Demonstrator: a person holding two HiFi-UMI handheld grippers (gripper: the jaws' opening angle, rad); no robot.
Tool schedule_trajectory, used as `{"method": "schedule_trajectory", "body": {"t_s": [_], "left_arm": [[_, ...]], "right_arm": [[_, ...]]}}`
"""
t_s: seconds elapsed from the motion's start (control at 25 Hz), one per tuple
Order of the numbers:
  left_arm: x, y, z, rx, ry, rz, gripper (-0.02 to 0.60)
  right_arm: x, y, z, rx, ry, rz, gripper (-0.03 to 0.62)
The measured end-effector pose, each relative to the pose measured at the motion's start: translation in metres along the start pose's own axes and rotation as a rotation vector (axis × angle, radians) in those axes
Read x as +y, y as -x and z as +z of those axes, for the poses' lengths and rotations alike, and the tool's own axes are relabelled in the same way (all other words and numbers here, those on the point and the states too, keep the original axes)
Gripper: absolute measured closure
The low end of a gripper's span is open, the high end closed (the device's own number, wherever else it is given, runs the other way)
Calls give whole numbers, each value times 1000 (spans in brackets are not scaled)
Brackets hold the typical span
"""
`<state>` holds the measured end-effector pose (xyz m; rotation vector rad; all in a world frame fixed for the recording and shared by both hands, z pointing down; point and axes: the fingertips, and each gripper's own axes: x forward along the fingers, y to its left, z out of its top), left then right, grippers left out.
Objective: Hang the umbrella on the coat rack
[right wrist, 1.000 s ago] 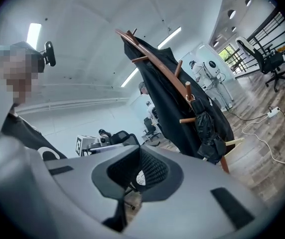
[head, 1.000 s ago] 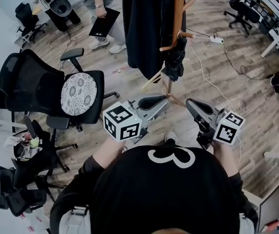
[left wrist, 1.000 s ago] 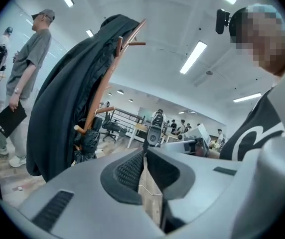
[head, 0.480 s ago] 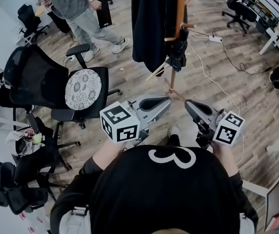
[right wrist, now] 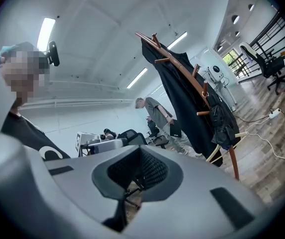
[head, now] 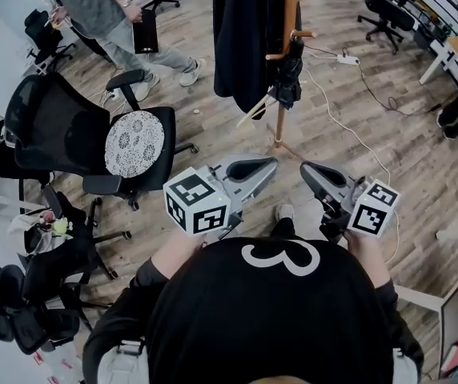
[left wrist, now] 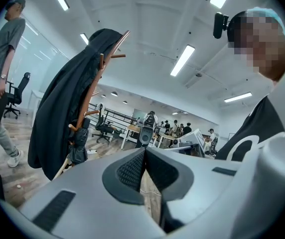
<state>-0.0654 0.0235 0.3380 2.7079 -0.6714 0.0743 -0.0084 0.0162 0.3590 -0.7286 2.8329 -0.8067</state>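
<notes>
A black folded umbrella point(head: 287, 74) hangs from a peg of the wooden coat rack point(head: 291, 6), beside a long black coat point(head: 245, 38). Both grippers are held side by side in front of the person's chest, well short of the rack and apart from it. My left gripper point(head: 269, 165) is shut with nothing in it, and my right gripper point(head: 307, 168) is shut and empty too. The left gripper view shows the shut pads point(left wrist: 132, 169) with the umbrella point(left wrist: 77, 146) far off at the left. In the right gripper view the umbrella point(right wrist: 225, 126) hangs on the rack point(right wrist: 182, 76) at the right.
A black office chair with a patterned cushion point(head: 133, 144) stands left of the rack. A person in grey carrying a black folder point(head: 93, 6) walks at the top left. A white cable and power strip point(head: 345, 58) lie on the wood floor right of the rack. More chairs point(head: 385, 6) stand behind.
Both grippers have drawn back a little from the coat rack together. The person in grey has walked towards the left. The umbrella stays on its peg.
</notes>
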Motion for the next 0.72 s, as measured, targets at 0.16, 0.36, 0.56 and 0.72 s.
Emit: {"method": "schedule_trajectory", "body": {"t_s": [0.16,0.36,0.56,0.72], "left_arm": [[-9,-1,-4,5,0,-10,565],[-17,-2,-4,9,4,-24,565],[-28,-5,-6,13,12,-35,565],[-33,-5,-4,10,3,-35,565]], "right_arm": [[4,7,-4,-2,-5,-9,568],[8,13,-6,-5,-8,-18,568],[12,26,-8,-10,-8,-26,568],[15,29,-5,-17,-1,-28,568]]}}
